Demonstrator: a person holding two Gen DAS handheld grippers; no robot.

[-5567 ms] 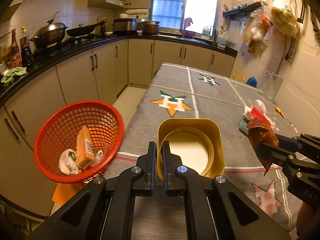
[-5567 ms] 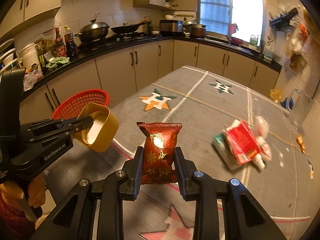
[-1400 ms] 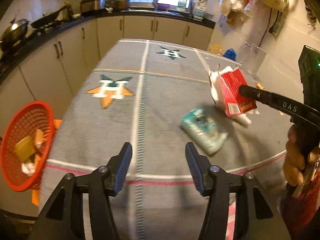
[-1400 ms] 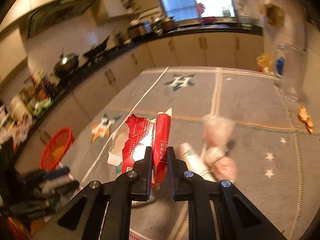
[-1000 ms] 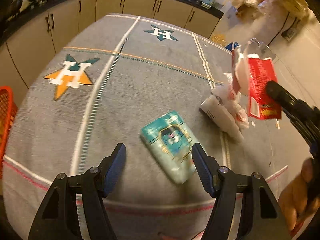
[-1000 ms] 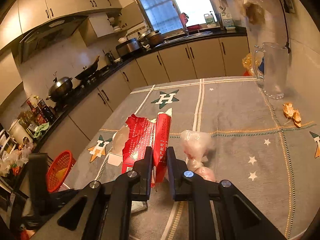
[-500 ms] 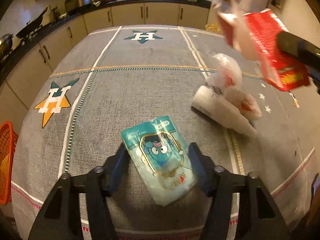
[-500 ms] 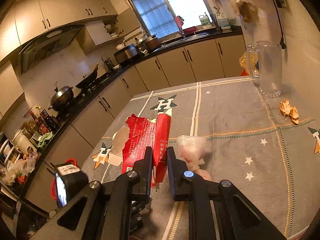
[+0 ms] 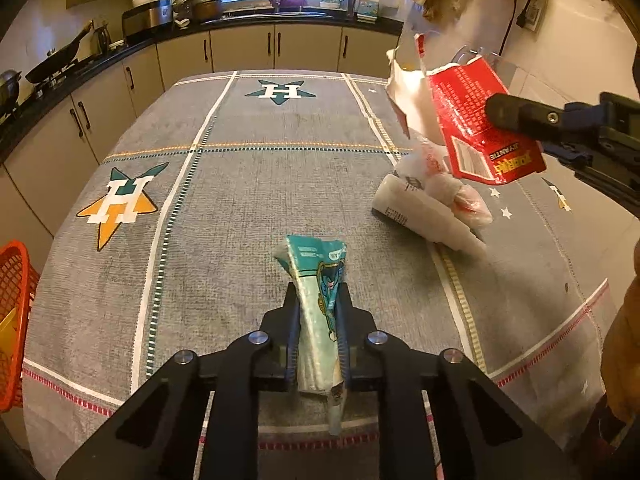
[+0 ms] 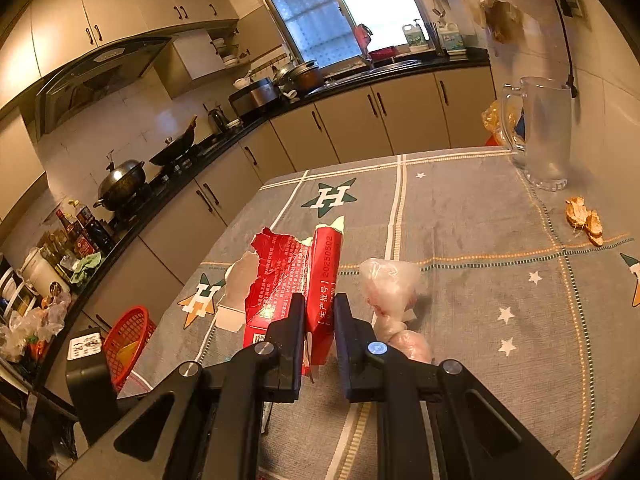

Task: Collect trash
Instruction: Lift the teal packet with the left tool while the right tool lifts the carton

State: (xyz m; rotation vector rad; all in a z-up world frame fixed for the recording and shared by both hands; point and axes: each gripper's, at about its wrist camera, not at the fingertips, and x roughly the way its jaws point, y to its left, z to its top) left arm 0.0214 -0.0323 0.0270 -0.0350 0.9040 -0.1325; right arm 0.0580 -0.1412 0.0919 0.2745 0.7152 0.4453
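A grey cloth-covered table (image 9: pixel 248 184) with star emblems fills both views. At its left edge hangs a red plastic mesh basket (image 10: pixel 127 338). The right gripper (image 10: pixel 319 320) is clamped on a torn red cardboard carton (image 10: pixel 292 280), held above the table. The left gripper (image 9: pixel 318 314) pinches a teal plastic wrapper (image 9: pixel 320 280) edge-on. A white tube (image 9: pixel 420 212) and crumpled clear plastic bag (image 10: pixel 390 284) lie together on the cloth.

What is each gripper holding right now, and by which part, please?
Left gripper: teal packet, pinched across its middle. Right gripper: torn red carton, by its lower edge.
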